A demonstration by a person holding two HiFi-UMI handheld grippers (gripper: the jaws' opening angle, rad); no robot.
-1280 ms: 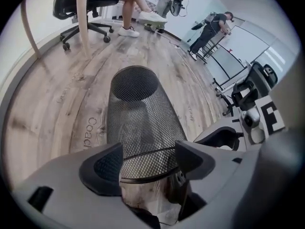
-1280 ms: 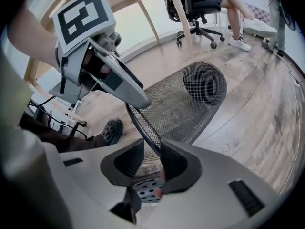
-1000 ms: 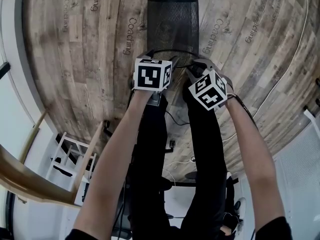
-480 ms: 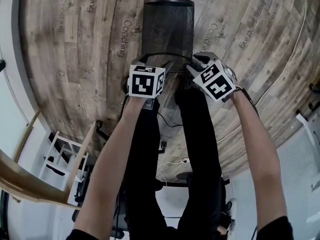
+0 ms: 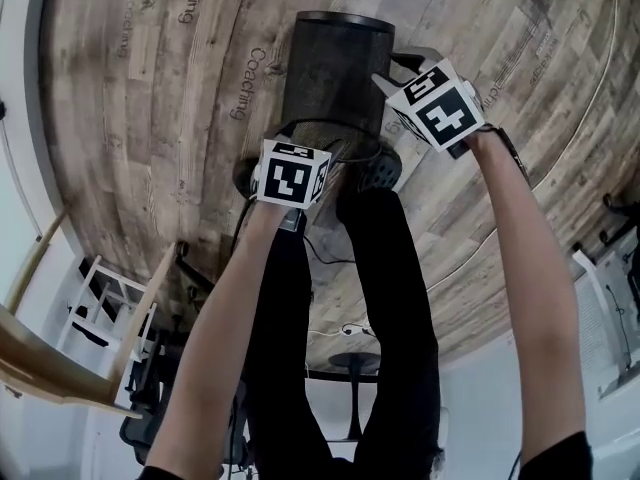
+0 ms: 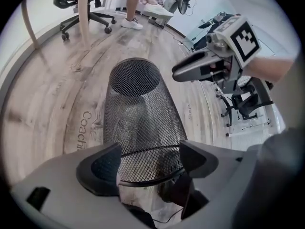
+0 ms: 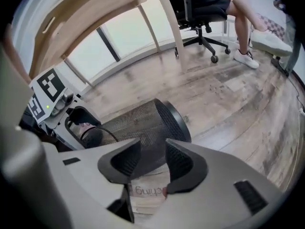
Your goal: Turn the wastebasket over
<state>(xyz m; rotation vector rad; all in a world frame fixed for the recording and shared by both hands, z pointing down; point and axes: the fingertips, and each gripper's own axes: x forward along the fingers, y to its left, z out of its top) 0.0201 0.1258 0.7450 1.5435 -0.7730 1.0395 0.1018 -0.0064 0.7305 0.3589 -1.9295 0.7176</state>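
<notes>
The wastebasket (image 5: 335, 73) lies on its side on the wood floor (image 5: 140, 118). Its long axis runs straight away from the left gripper (image 6: 150, 163), open mouth nearest, closed base far. That gripper's jaws have just been opening and straddle the wire rim without pressing. The right gripper (image 7: 151, 163), its jaws also just parted and empty, hangs beside the mesh wall. Nothing shows inside the basket.

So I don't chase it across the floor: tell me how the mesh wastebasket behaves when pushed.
The wastebasket lies on its round side on the wood floor, so it will probably roll. Its open mesh wall suggests it is light. The wire rim probably keeps it fairly stiff.
</notes>
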